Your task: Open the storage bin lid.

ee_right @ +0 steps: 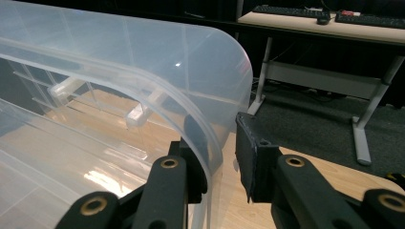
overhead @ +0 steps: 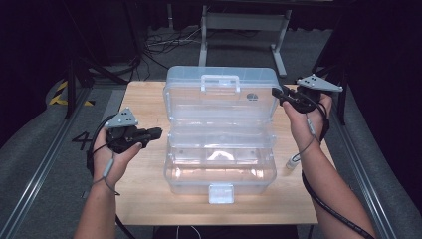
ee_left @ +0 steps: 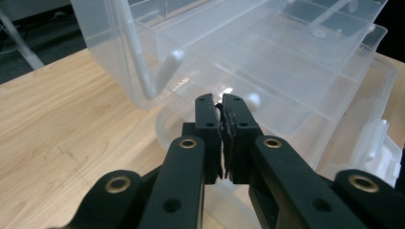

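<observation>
A clear plastic toolbox (overhead: 221, 174) stands open in the middle of the wooden table (overhead: 144, 199). Its lid (overhead: 221, 94) is tipped up at the back, with a white handle (overhead: 219, 79), and a lift-out tray (overhead: 219, 140) sits over the base. My left gripper (overhead: 158, 132) hovers just left of the box at tray height, shut with nothing in it; its pads (ee_left: 220, 102) meet in front of the tray's end. My right gripper (overhead: 275, 92) is at the lid's right edge. Its jaws straddle the lid's curved rim (ee_right: 210, 109), and a gap shows between rim and outer pad (ee_right: 244, 143).
The box's front latch (overhead: 221, 193) faces the near table edge. Bare wood lies to the left and right of the box. Beyond the table stand a metal desk frame (overhead: 244, 22) and loose floor cables (overhead: 164, 42). A keyboard (ee_right: 291, 9) lies on that desk.
</observation>
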The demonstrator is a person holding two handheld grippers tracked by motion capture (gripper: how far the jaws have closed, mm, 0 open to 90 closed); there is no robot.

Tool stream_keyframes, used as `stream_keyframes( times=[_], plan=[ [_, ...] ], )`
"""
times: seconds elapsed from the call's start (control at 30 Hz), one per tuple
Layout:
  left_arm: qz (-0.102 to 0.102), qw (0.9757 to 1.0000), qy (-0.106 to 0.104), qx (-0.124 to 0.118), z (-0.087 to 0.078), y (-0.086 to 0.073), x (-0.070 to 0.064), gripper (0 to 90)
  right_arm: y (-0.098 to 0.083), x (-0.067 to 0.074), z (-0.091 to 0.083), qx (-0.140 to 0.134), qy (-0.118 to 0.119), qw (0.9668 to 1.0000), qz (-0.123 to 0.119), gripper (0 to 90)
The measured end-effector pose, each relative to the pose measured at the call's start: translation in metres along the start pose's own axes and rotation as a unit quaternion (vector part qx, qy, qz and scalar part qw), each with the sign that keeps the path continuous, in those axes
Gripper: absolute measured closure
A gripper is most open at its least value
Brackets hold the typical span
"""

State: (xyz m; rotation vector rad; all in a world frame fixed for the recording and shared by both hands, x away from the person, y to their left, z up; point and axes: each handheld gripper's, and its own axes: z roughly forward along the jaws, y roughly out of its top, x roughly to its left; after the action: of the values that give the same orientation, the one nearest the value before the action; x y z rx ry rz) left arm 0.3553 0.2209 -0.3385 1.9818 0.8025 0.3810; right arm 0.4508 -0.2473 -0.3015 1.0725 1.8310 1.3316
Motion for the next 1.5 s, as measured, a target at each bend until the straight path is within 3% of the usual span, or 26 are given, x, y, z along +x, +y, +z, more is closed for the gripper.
stream_keyframes(
  times=[0.33,0.47,0.7,1.3,1.5],
  plan=[
    [-0.021,0.9997,0.014,0.003,-0.014,-0.014,0.002,85.3,0.004,-0.011,0.014,0.005,0.015,0.9999,0.003,73.6],
    [-0.025,0.9995,0.018,0.007,-0.016,-0.018,0.001,85.2,0.006,-0.016,0.017,0.005,0.024,0.9997,-0.002,78.0],
    [-0.031,0.9991,0.026,0.012,-0.023,-0.026,-0.001,85.2,0.012,-0.020,0.025,0.021,0.018,0.9995,-0.014,80.4],
    [-0.041,0.9985,0.031,0.017,-0.030,-0.035,-0.003,82.6,0.010,-0.030,0.046,0.016,0.013,0.9998,-0.008,84.4],
    [-0.040,0.9986,0.030,0.018,-0.029,-0.035,-0.003,83.3,0.009,-0.035,0.056,0.023,0.014,0.9996,0.004,85.3]
  ],
)
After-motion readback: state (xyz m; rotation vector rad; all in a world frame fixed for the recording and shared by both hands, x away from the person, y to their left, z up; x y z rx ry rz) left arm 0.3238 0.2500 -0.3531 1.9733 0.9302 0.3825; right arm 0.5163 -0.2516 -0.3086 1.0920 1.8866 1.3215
